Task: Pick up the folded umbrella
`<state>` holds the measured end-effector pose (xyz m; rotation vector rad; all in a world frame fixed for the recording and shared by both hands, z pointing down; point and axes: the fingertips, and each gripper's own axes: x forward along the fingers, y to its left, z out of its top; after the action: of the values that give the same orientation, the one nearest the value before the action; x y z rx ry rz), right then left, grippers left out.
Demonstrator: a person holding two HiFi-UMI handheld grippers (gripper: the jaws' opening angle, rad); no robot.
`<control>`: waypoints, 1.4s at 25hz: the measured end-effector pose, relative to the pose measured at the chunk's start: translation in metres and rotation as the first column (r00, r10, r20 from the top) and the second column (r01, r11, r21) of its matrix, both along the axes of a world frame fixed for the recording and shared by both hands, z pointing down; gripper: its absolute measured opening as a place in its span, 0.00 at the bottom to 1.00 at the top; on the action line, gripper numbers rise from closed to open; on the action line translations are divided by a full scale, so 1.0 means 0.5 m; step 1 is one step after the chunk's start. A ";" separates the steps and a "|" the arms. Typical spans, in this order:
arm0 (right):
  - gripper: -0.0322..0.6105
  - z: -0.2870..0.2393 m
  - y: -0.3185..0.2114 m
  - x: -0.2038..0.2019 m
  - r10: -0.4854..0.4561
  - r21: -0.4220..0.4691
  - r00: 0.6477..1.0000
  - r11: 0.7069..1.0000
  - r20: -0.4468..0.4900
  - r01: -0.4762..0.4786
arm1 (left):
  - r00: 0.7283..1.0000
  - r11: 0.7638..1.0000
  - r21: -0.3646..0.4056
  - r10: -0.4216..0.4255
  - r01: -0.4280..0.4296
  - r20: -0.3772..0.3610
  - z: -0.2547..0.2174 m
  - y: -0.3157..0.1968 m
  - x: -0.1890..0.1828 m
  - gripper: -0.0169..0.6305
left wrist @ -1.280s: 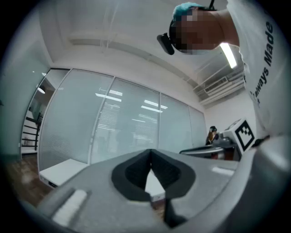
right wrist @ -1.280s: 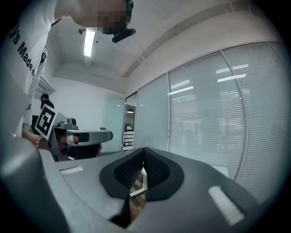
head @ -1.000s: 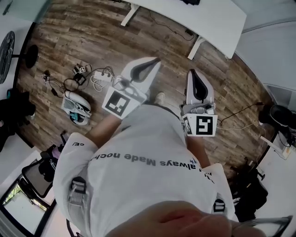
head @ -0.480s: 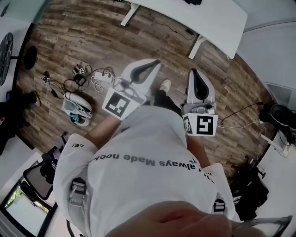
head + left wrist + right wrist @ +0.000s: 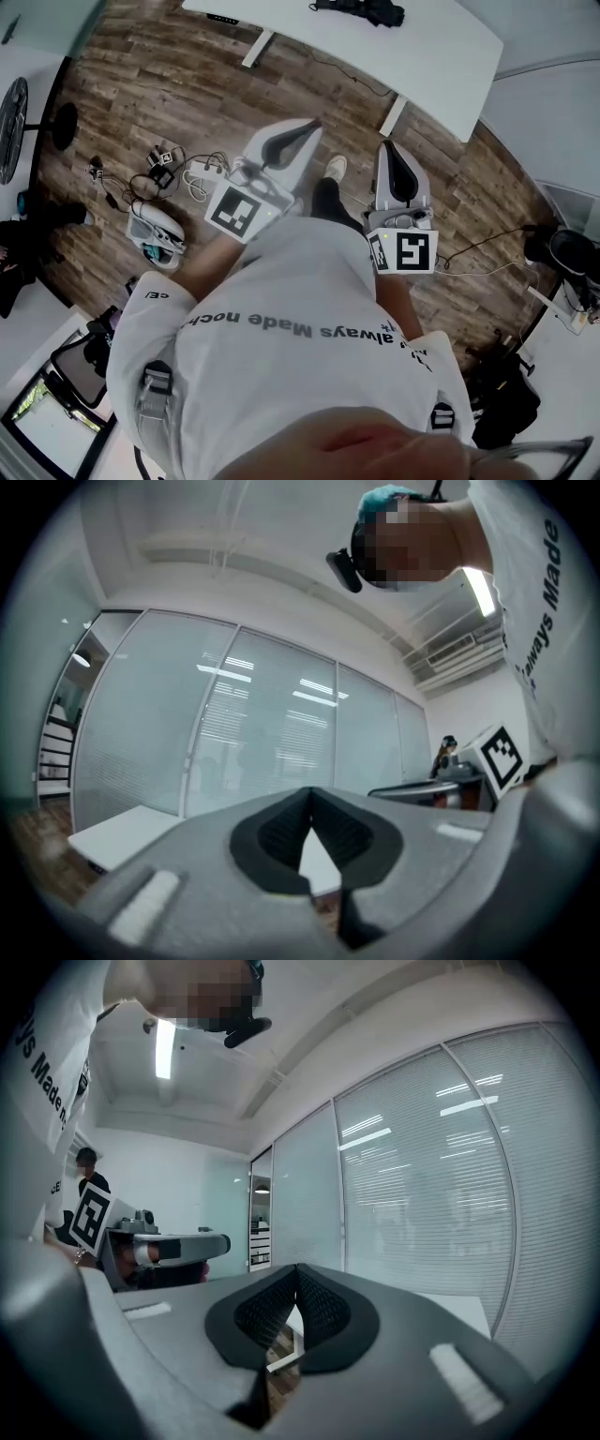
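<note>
A black bundle that looks like the folded umbrella (image 5: 361,10) lies on the white table (image 5: 441,47) at the top of the head view. Both grippers are held level in front of the person's chest, over the wooden floor and well short of the table. My left gripper (image 5: 314,125) (image 5: 311,791) is shut with its pads together and nothing between them. My right gripper (image 5: 389,145) (image 5: 298,1267) is also shut and holds nothing. In both gripper views the white table (image 5: 112,832) (image 5: 464,1309) shows beyond the jaws; the umbrella is not visible there.
Cables and a power strip (image 5: 192,169) and a white and teal device (image 5: 155,230) lie on the floor at the left. The person's shoe (image 5: 335,169) steps between the grippers. A chair (image 5: 75,361) stands lower left, dark gear (image 5: 562,248) at the right. Glass partitions (image 5: 262,733) stand behind the table.
The person has stepped toward the table: it has slid lower in the head view, the black bundle on it has come into view, and one foot has come forward. Both grippers stay shut.
</note>
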<state>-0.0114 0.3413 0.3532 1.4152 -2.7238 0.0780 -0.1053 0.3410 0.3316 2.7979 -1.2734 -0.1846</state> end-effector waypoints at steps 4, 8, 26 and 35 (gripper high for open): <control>0.05 -0.007 -0.128 0.076 0.006 0.007 1.000 1.000 -0.001 -0.006 | 1.000 1.000 0.000 0.005 -0.005 0.021 -0.004 -0.130 0.071 0.03; 0.05 -0.021 -0.255 0.161 0.020 0.009 1.000 1.000 0.002 -0.020 | 0.999 1.000 0.012 0.000 -0.001 0.035 -0.021 -0.258 0.140 0.03; 0.05 0.020 -0.593 0.282 -0.031 -0.029 0.999 0.999 -0.008 0.030 | 0.999 1.000 -0.007 -0.012 0.013 0.046 0.013 -0.600 0.266 0.03; 0.05 0.008 -0.807 0.188 -0.018 -0.012 0.999 1.000 -0.035 0.017 | 1.000 1.000 -0.003 0.024 -0.024 0.018 0.021 -0.816 0.186 0.03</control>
<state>0.0827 -0.0621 0.3570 1.3764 -2.7025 0.0680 -0.0123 -0.0670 0.3419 2.8171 -1.2428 -0.1568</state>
